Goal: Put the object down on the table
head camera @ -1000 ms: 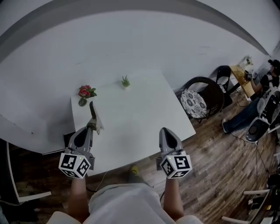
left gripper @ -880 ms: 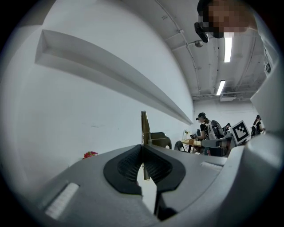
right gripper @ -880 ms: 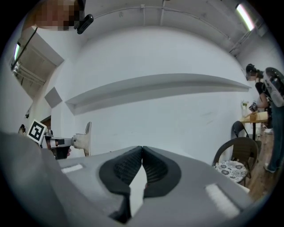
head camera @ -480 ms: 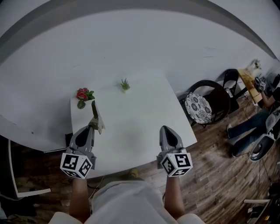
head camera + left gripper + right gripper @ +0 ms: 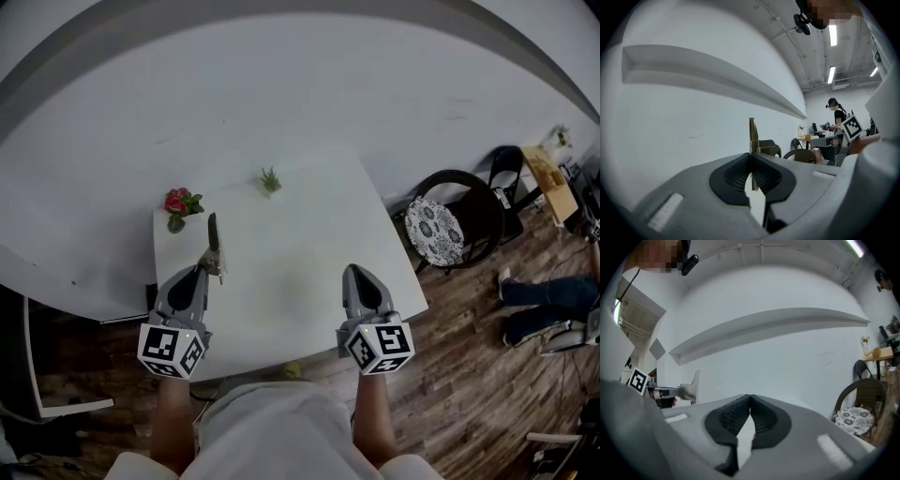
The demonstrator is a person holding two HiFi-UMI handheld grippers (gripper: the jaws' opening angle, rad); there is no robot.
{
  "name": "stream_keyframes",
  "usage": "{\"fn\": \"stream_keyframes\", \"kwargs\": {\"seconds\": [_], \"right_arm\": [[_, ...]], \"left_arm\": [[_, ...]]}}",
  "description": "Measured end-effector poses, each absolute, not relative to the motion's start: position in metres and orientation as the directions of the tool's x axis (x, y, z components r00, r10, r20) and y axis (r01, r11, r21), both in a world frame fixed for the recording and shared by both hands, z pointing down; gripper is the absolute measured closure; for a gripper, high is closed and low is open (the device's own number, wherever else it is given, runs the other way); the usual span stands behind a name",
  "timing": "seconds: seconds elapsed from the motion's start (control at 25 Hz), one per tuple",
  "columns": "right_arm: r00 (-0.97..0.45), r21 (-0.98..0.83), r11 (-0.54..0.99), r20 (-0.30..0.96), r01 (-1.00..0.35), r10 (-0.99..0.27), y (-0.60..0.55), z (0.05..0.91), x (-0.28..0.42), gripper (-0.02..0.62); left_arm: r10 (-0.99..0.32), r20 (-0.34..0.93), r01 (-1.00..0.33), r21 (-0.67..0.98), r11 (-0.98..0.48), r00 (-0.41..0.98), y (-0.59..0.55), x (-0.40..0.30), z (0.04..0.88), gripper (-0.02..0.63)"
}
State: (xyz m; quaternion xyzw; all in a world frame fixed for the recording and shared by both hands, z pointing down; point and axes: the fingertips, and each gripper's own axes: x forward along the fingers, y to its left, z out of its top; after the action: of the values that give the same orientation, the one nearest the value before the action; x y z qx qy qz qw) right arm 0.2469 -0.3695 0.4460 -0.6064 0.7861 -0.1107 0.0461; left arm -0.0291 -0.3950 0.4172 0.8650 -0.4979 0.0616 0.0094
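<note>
Occupying the centre, a white bench carries red flowers at its far left corner and a small green plant at its far edge. Left gripper fingers are clamped on a flat metal tool, held over the bench's left edge. Right gripper fingers are together and hold nothing, near the right edge.

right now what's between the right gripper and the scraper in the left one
Nothing: only bare white table between the right gripper and the scraper, seen in the head view.
</note>
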Motion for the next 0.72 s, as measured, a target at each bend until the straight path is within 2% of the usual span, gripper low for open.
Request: {"fn": "stream_keyframes", "kwargs": {"seconds": [0.24, 0.72], "right_arm": [[-0.273, -0.238, 0.252, 0.058, -0.938, -0.960, -0.380, 0.448, 0.250, 0.592], [-0.293, -0.229, 0.272, 0.060, -0.935, -0.954, -0.401, 0.453, 0.252, 0.592]], "left_arm": [[-0.857, 0.154, -0.845, -0.152, -0.512, 0.492, -0.404, -0.014, 0.425, 0.592], [-0.855, 0.232, -0.822, -0.249, -0.513, 0.464, -0.430, -0.004, 0.445, 0.592]]}}
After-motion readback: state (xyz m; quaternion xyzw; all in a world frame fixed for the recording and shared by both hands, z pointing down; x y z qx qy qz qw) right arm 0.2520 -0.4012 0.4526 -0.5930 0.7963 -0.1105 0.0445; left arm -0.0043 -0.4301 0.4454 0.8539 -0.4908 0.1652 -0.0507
